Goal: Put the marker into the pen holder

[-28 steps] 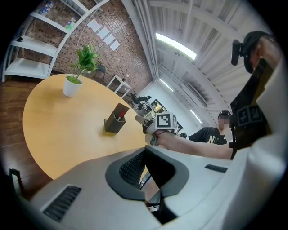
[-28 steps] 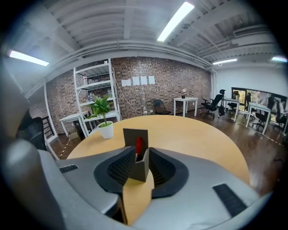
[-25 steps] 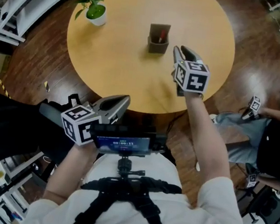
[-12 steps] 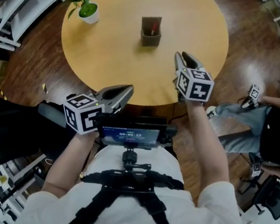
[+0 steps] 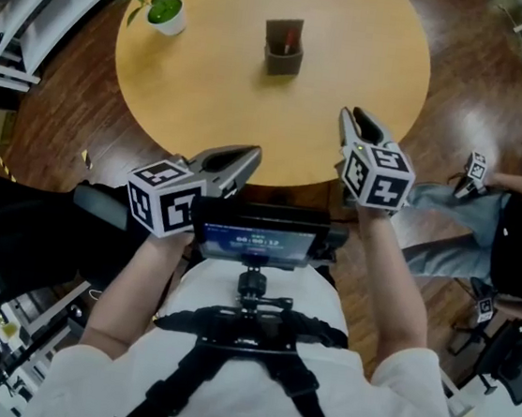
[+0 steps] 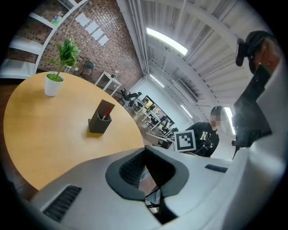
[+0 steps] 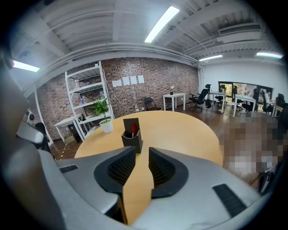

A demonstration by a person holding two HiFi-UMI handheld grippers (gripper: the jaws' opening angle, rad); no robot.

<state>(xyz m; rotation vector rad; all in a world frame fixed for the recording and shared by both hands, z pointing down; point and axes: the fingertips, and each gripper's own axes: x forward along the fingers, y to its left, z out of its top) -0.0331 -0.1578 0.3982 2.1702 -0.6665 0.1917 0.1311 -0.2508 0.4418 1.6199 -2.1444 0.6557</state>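
A dark pen holder point(image 5: 283, 54) stands on the round wooden table point(image 5: 209, 93), with a red marker point(image 5: 288, 38) upright inside it. The right gripper view shows the holder point(image 7: 132, 137) and marker point(image 7: 133, 129) straight ahead, well beyond the jaws. My right gripper point(image 5: 356, 130) hovers at the table's near right edge, open, with nothing between its jaws. The left gripper point(image 5: 237, 160) hangs by the near edge, close to my body. Its jaw tips meet and it is empty. In the left gripper view the holder point(image 6: 99, 123) is far off to the left.
A small potted plant point(image 5: 163, 10) sits at the table's far left. A seated person point(image 5: 513, 234) with another marker cube is at the right. White shelving point(image 5: 31, 5) stands at the left. A screen point(image 5: 257, 242) is mounted on my chest rig.
Both grippers have drawn back toward my body. The right one has moved from beside the pen holder to the table's near edge. The holder and marker stay put.
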